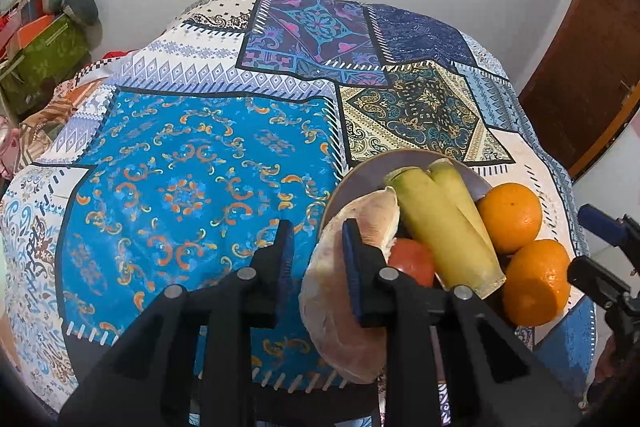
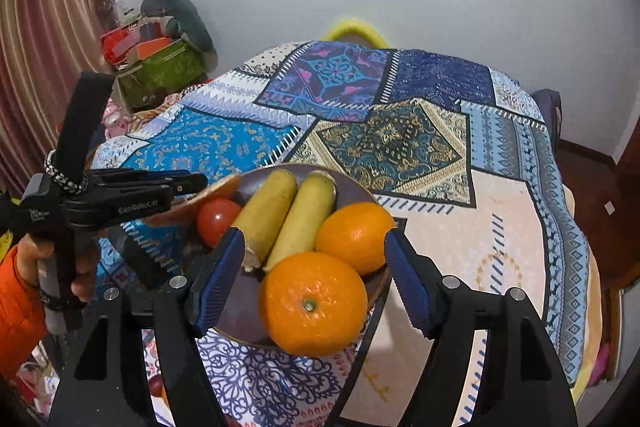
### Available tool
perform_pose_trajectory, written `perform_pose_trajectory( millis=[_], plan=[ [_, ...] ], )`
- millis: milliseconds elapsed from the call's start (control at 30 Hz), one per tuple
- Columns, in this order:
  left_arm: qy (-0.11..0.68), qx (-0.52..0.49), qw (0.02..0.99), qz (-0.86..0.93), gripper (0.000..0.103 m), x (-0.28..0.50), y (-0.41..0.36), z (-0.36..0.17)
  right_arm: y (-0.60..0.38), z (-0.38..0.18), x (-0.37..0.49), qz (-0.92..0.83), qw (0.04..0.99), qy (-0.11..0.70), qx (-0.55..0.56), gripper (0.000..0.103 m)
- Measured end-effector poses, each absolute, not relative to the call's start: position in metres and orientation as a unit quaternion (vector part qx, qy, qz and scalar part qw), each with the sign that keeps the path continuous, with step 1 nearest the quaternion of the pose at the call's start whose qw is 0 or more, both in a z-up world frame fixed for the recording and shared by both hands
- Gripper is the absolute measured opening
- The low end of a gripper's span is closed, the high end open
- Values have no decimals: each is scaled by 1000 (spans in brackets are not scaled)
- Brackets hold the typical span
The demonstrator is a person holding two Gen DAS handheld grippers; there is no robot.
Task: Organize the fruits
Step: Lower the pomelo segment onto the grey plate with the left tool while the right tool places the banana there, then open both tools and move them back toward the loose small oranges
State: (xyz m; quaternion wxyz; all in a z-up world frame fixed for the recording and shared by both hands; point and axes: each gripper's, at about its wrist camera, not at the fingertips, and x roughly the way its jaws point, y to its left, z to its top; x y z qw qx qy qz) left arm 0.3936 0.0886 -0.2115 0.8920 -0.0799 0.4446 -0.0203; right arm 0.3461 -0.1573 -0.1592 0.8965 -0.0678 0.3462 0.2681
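Left wrist view, from left to right: a patchwork cloth [image 1: 192, 163] covers the table, and the left gripper [image 1: 316, 247] hangs over its blue panel with jaws drawn close together. Nothing sits in the narrow gap between them; the right finger lies across a pale pomelo piece [image 1: 344, 291] at the near rim of the plate [image 1: 360, 167]. Behind the pomelo piece sit a tomato [image 1: 412, 261], two bananas [image 1: 440, 227] side by side, and two oranges [image 1: 510, 217] touching each other at the plate's right side. Right wrist view: a hand [image 2: 80, 267] with an orange sleeve [image 2: 16, 299] grips the left gripper's handle. The right gripper [image 2: 314, 269] stands wide open, its jaws flanking the near orange [image 2: 314, 301] without touching it. The plate of fruit rests on the near part of the cloth.
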Motion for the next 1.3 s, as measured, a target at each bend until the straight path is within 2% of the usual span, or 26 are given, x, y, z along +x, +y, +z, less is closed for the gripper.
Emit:
perform_pose_trajectory(
  millis=[500,833,1100,1233,1300],
  plan=[
    [451,-64,889,-43,24,374,84,-198,-165,-168,336,266,895,352,-65,69],
    [413,-27,909,-58,24,321,65,-156,-171,-153,311,261,900,342,-74,69],
    [385,-15,920,-74,33,264,51,-120,-170,-134,272,253,907,323,-90,70],
    [372,-13,925,-76,41,234,48,-105,-173,-126,250,250,911,317,-82,84],
    [366,-12,927,-78,46,219,45,-99,-174,-122,238,245,915,310,-84,85]
  ],
)
